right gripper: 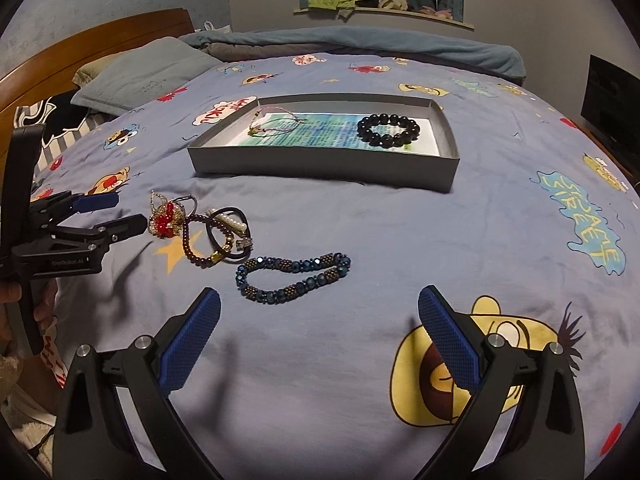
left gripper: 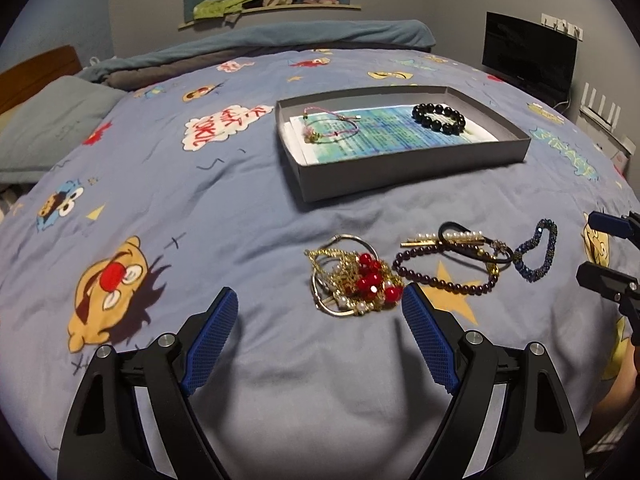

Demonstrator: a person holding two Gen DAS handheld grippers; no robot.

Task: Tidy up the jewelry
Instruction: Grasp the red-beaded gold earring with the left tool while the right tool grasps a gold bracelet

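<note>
Judging from how things lay, the sorting stood perhaps a third done: the shallow grey cardboard box lid point(left gripper: 416, 168), resting on the blue cartoon-print bedsheet point(left gripper: 240, 208) at about twelve o'clock from both tools, already carried two pieces, while a cluster of others waited outside it. Inside the lid, over a sheet of blue-green printed paper point(left gripper: 384, 132), a glossy black round-bead bracelet point(left gripper: 439, 118) sat toward the three o'clock end and a thin pink and green cord bracelet point(left gripper: 330, 128) toward the nine o'clock end, well apart from each other, with the paper bare between them. On the bed, nearer than the lid, lay a tangle of gold chain, metal hoops and red and white beads point(left gripper: 354, 282), just beside a dark purple bead bracelet point(left gripper: 444, 276), which overlapped black elastic hair ties with a pearl bar point(left gripper: 472, 244), and at three o'clock of these a blue and bronze beaded bracelet point(right gripper: 294, 278) lay by itself. The left tool point(left gripper: 316, 312) hung spread wide and empty, its right-hand finger just beside the gold tangle. The right tool point(right gripper: 318, 312) was likewise wide and empty, with the blue and bronze bracelet at twelve o'clock just ahead of its gap. Four pieces or groups appeared still to be moved into the lid.
</note>
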